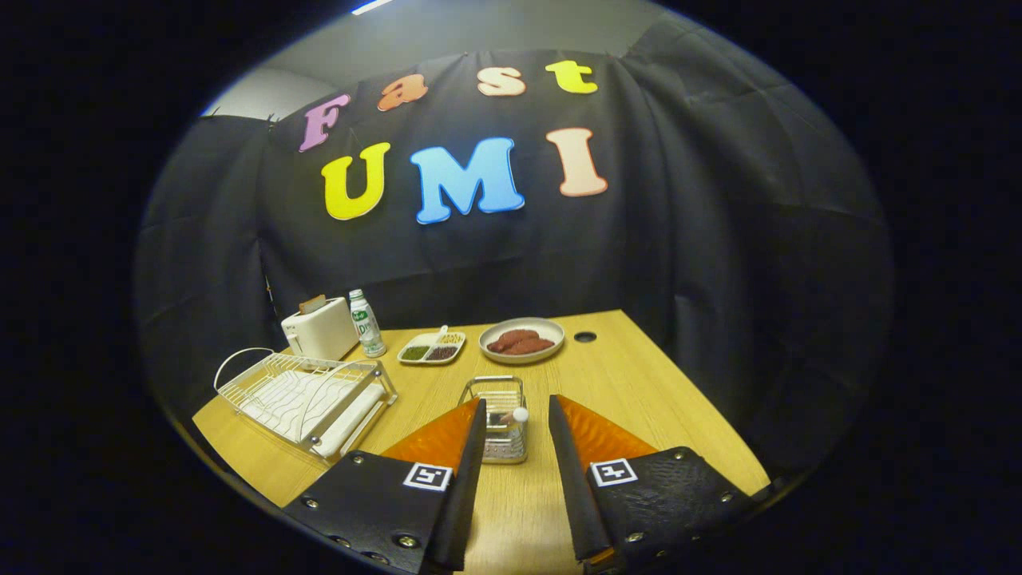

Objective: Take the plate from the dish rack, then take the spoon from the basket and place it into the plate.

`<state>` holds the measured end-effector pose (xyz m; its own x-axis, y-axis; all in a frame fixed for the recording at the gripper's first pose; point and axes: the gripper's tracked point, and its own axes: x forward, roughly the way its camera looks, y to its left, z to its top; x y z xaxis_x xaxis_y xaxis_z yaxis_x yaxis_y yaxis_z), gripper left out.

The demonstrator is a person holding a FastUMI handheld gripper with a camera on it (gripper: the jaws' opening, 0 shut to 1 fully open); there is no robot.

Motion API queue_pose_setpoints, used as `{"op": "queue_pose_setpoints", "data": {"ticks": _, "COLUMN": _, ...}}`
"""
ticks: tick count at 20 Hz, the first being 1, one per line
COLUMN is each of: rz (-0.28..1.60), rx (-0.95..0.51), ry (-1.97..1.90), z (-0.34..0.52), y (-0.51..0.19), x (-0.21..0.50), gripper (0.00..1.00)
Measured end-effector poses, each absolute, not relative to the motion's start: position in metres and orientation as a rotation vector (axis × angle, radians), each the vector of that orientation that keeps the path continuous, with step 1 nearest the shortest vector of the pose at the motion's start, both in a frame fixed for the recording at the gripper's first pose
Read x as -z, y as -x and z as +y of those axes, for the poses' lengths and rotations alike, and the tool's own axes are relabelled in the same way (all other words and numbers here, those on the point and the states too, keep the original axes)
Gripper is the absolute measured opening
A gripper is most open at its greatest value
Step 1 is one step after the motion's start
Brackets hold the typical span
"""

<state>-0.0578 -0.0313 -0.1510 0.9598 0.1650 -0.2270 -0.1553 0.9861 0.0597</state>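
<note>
spoon (516, 415) in wire basket (497, 419), white round end showing.
gripper (515, 423) fingers spread apart, basket between their tips, touching neither.

My gripper (516, 411) hangs with its fingers spread either side of the wire basket (497, 418), where the spoon (515, 415) stands, the dish rack (307, 393) off left.

A wooden table (623, 399) bears a dish rack (307, 391) at nine o'clock, basket (497, 415) centre, toaster (321, 327), bottle (366, 323), tray (432, 348), plate (521, 339) toward twelve.
</note>
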Motion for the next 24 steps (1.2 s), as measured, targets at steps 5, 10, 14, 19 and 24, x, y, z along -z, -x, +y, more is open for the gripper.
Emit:
{"op": "queue_pose_setpoints", "data": {"ticks": 5, "rz": 0.170, "rx": -0.159, "ry": 0.029, "z": -0.024, "y": 0.031, "x": 0.158, "gripper": 0.49}}
{"op": "queue_pose_setpoints", "data": {"ticks": 10, "rz": 0.169, "rx": -0.157, "ry": 0.058, "z": -0.020, "y": 0.011, "x": 0.177, "gripper": 0.49}}
{"op": "queue_pose_setpoints", "data": {"ticks": 14, "rz": 0.177, "rx": -0.163, "ry": 0.056, "z": -0.020, "y": 0.002, "x": 0.190, "gripper": 0.49}}
{"op": "queue_pose_setpoints", "data": {"ticks": 19, "rz": 0.177, "rx": -0.165, "ry": 0.059, "z": -0.016, "y": -0.016, "x": 0.207, "gripper": 0.49}}
{"op": "queue_pose_setpoints", "data": {"ticks": 24, "rz": 0.176, "rx": -0.148, "ry": 0.068, "z": -0.015, "y": -0.033, "x": 0.219, "gripper": 0.41}}
